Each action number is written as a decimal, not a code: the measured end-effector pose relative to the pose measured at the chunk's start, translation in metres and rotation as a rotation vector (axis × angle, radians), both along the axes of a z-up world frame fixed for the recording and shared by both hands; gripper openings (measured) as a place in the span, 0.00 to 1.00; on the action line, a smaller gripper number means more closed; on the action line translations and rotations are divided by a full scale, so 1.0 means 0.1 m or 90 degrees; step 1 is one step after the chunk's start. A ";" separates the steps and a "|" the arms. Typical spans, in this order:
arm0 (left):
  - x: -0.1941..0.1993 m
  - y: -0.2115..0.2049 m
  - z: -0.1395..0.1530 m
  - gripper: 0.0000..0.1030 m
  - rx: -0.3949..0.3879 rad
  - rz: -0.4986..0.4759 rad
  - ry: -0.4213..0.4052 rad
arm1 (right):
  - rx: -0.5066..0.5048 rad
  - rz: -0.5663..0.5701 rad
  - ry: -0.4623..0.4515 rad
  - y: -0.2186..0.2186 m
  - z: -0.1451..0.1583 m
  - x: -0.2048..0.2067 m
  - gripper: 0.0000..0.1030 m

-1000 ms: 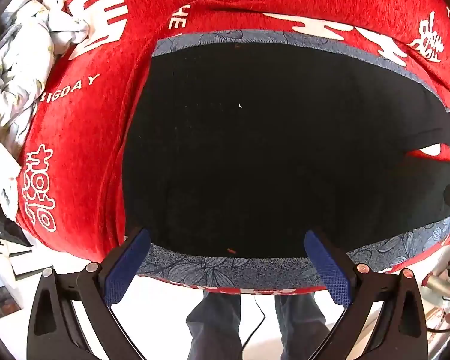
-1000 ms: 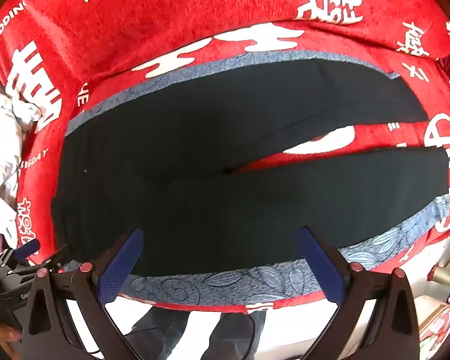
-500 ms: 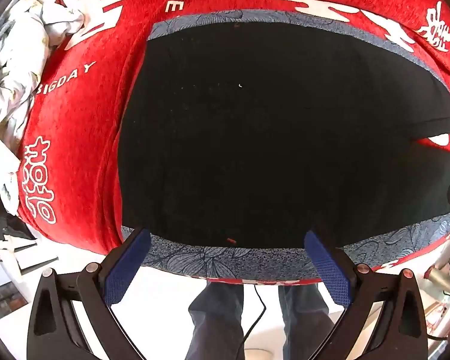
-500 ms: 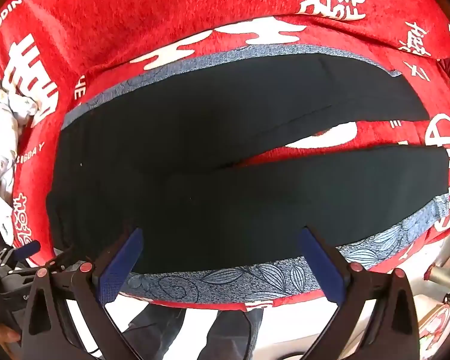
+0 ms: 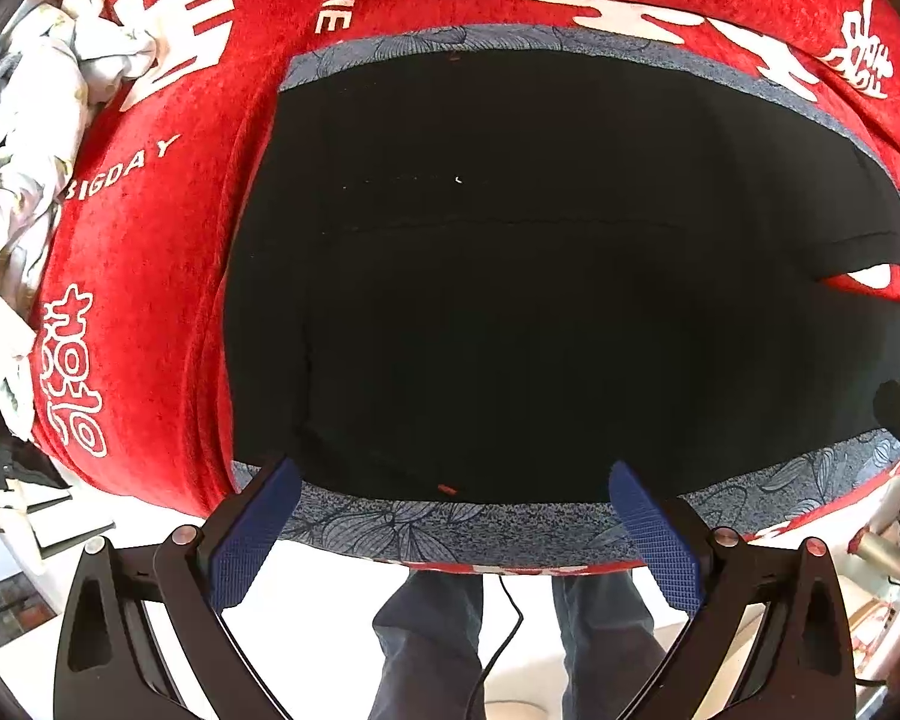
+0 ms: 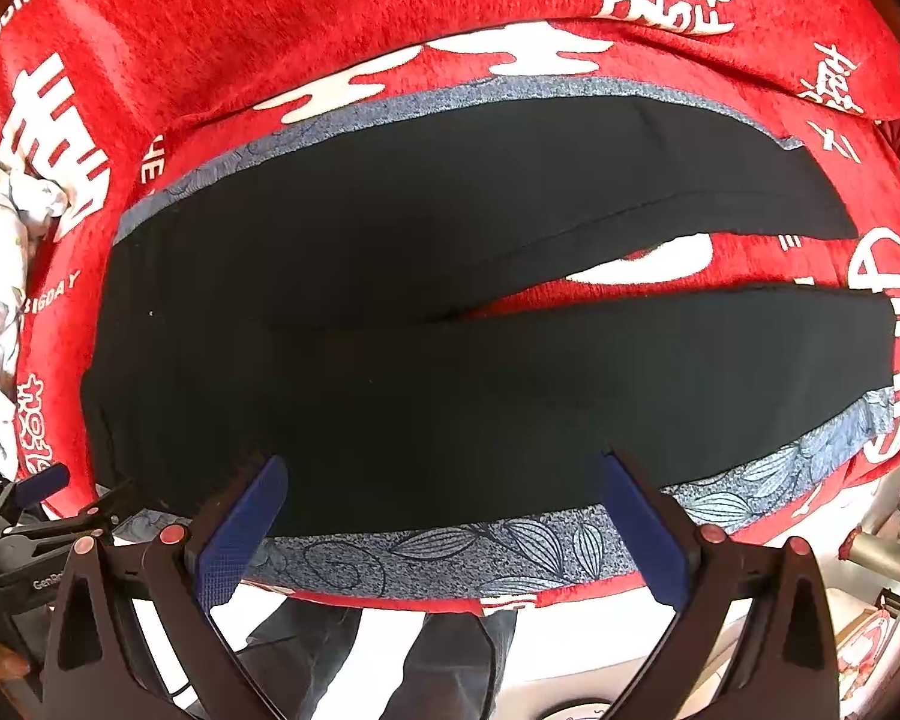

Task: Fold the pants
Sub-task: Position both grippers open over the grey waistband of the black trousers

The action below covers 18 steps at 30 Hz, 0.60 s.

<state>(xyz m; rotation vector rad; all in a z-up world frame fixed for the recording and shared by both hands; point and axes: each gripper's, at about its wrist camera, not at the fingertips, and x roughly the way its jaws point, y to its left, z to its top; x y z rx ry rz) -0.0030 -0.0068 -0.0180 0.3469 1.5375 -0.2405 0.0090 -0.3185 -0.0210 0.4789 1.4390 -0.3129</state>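
1. Left wrist view: the left gripper (image 5: 450, 519) sits at the bottom of the frame, blue fingers spread wide, holding nothing.
2. Just past its tips, the black pants (image 5: 540, 300) fill mid-frame, flat on a red blanket (image 5: 150, 276).
3. Right wrist view: the right gripper (image 6: 444, 519) gapes empty too, low in frame.
4. Both pant legs (image 6: 660, 360) fork toward the right edge; a floral bundle (image 6: 0, 252) lies far left.

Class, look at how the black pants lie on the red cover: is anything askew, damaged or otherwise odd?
Nothing looks damaged. The black pants lie flat on the red cover, but the two legs splay apart toward the right, leaving a wedge of cover showing between them. Both the left gripper and the right gripper are open, holding nothing.
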 end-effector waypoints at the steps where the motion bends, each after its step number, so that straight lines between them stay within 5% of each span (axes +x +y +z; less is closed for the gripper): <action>1: -0.01 -0.01 0.00 1.00 -0.001 -0.001 -0.001 | 0.000 0.000 0.003 0.00 -0.01 -0.01 1.00; 18: 0.01 -0.26 -0.01 1.00 0.000 -0.016 0.010 | -0.003 0.009 0.018 -0.08 -0.15 -0.06 1.00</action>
